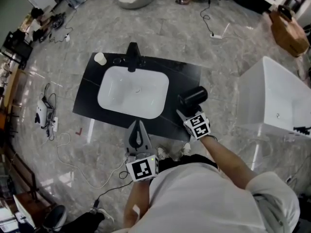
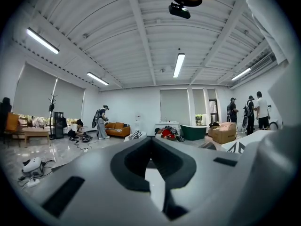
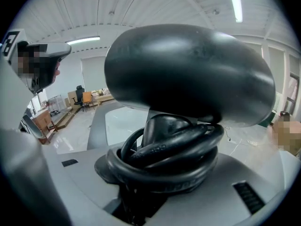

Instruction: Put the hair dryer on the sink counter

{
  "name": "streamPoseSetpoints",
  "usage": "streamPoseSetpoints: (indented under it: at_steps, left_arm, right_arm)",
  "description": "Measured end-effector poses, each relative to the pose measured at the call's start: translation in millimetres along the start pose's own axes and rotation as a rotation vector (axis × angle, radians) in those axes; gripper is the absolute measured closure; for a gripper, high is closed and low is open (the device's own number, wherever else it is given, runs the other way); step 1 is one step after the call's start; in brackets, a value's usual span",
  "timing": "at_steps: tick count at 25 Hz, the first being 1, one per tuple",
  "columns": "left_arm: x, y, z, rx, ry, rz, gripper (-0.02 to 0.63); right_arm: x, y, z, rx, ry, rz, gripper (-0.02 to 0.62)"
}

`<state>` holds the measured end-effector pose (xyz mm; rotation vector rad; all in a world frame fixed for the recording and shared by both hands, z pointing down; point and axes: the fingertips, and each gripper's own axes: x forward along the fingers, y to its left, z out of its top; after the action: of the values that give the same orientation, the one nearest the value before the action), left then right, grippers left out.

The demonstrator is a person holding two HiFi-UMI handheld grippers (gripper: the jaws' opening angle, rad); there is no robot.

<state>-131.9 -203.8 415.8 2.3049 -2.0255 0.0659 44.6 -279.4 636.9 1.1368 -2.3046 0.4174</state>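
A black hair dryer (image 1: pixel 193 97) with its cord coiled round the handle (image 3: pixel 164 159) stands over the right end of the black sink counter (image 1: pixel 184 72), beside the white basin (image 1: pixel 133 92). My right gripper (image 1: pixel 187 111) is shut on its handle from the near side. In the right gripper view the dryer's barrel (image 3: pixel 188 74) fills the frame above the jaws of the right gripper (image 3: pixel 160 173). Whether the dryer touches the counter I cannot tell. My left gripper (image 1: pixel 138 135) hangs at the counter's front edge, jaws together and empty, as the left gripper (image 2: pixel 153 164) also shows in its own view.
A black faucet (image 1: pixel 132 56) and a pale cup (image 1: pixel 100 58) stand at the counter's back edge. A white tub (image 1: pixel 272 96) sits to the right and a cardboard box (image 1: pixel 289 30) beyond it. Cables and a white device (image 1: pixel 43 113) lie on the floor at left.
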Motion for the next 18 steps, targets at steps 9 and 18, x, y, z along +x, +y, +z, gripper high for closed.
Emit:
streamPoseSetpoints:
  at_steps: [9, 18]
  left_arm:
    - [-7, 5, -5, -0.002, 0.018, 0.017, 0.603]
    - [-15, 12, -8, 0.0, 0.026, 0.037, 0.603]
  right_arm:
    - [22, -6, -19, 0.069, 0.075, 0.004, 0.39]
    - [29, -8, -35, 0.076, 0.124, 0.015, 0.39]
